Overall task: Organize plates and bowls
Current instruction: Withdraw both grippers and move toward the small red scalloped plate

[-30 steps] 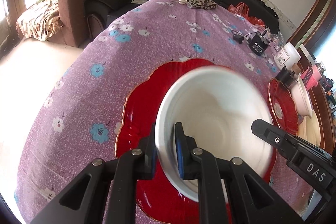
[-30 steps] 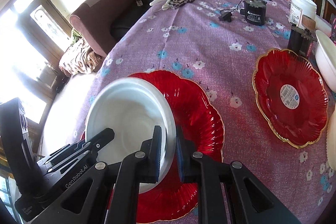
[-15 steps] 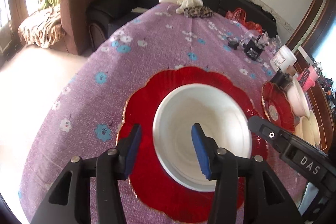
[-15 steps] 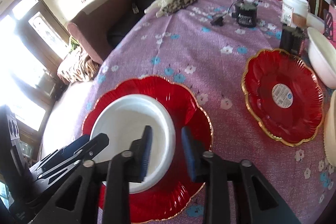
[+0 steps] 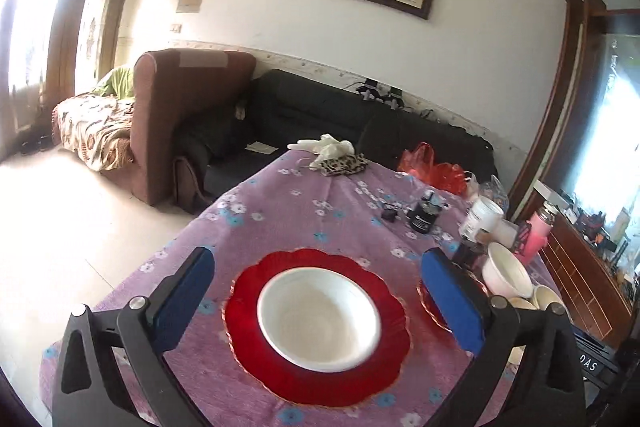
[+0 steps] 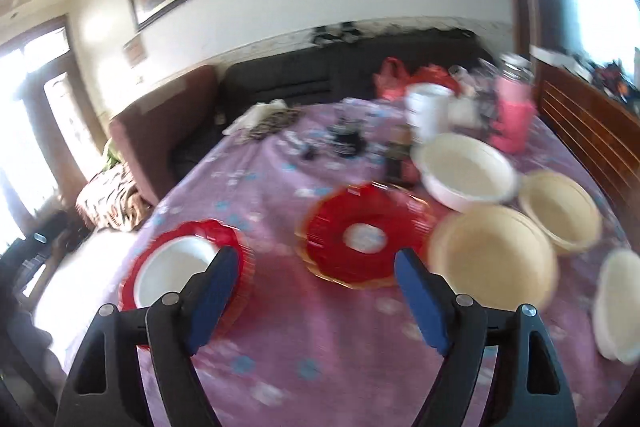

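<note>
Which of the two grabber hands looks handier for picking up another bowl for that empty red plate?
Probably the right gripper: open, it faces the empty red plate and cream bowl. The left gripper, also open, faces the filled plate.

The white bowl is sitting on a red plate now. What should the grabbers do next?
Probably move the right gripper, open and empty, toward the big white bowl behind the second red plate. That plate holds no bowl, while the first plate already has its white bowl.
</note>
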Tool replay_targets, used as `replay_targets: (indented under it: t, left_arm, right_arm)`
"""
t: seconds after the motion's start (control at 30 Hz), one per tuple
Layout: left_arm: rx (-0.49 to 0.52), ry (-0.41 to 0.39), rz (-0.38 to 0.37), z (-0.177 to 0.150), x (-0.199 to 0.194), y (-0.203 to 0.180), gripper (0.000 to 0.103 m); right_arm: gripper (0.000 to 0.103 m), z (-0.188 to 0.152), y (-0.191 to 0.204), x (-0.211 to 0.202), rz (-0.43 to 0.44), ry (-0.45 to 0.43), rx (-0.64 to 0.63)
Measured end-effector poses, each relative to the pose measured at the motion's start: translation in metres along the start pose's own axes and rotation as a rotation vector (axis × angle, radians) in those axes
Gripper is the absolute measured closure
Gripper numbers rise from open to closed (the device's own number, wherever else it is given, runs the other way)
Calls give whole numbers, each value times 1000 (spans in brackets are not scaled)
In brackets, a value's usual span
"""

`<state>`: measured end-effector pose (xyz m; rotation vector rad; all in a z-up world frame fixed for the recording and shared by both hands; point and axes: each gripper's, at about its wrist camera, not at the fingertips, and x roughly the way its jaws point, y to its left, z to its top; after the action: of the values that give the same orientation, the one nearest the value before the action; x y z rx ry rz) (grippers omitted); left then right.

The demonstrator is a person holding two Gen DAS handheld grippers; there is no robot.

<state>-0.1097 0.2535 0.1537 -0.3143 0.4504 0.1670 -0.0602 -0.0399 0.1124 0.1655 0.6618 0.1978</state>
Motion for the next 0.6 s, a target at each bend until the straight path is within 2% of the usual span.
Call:
replay_targets:
  t: [0.1, 0.2, 0.33, 0.43, 0.6]
  left_arm:
    - [35, 68, -50, -8, 4, -23, 0]
    - [56, 120, -76, -22, 9, -41, 0]
    - [52, 146, -76, -42, 10, -51, 0]
    - [41, 184, -83, -53, 15, -53, 0]
    - [73, 199, -82, -61, 16, -56, 0]
  right_arm:
    - [19, -11, -41, -3, -40, 44, 69]
    - [19, -23, -66, 0, -13, 93, 141]
    - [20, -33, -68, 12, 39, 132, 174]
    - [23, -32, -61, 36, 65, 166, 199]
    - [27, -26, -66, 93, 75, 251, 375]
